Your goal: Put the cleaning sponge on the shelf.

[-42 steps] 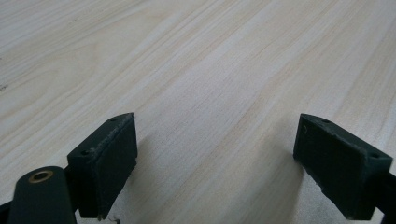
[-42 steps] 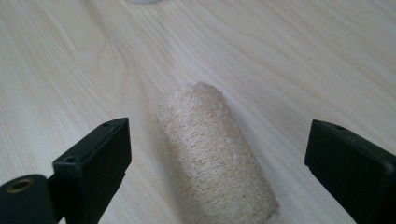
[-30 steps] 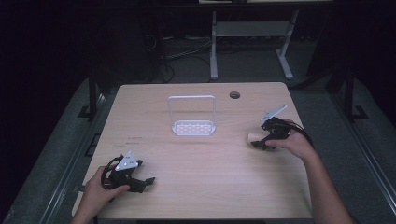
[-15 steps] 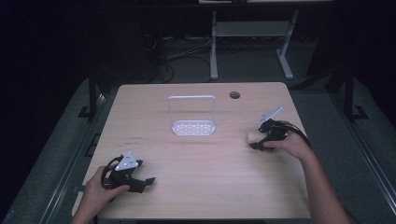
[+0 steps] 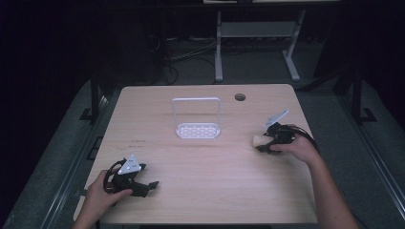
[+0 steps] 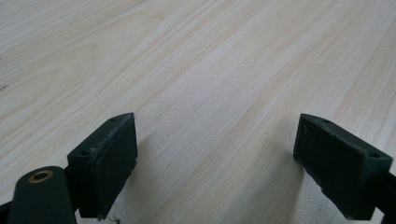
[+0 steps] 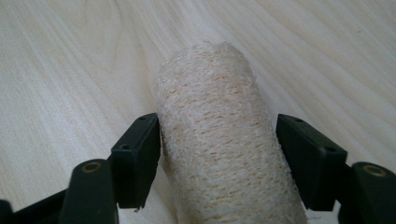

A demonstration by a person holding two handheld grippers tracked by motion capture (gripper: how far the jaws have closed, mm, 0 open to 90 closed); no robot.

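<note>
Lying between right gripper (image 7: 217, 154) jaws, beige fibrous loofah roll (image 7: 219, 140)

On the desk (image 5: 205, 191), a rack (image 5: 197, 119) stands mid-back; a loofah roll (image 5: 258, 140) lies right, between the right gripper (image 5: 265, 143) jaws; left gripper (image 5: 145, 186) front-left.

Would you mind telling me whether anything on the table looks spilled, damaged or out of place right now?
Nothing stands out. The white rack stands upright mid-table, and the loofah roll lies intact on the wood between the jaws of the right hand-held gripper. The left hand-held gripper is open over bare table.
</note>
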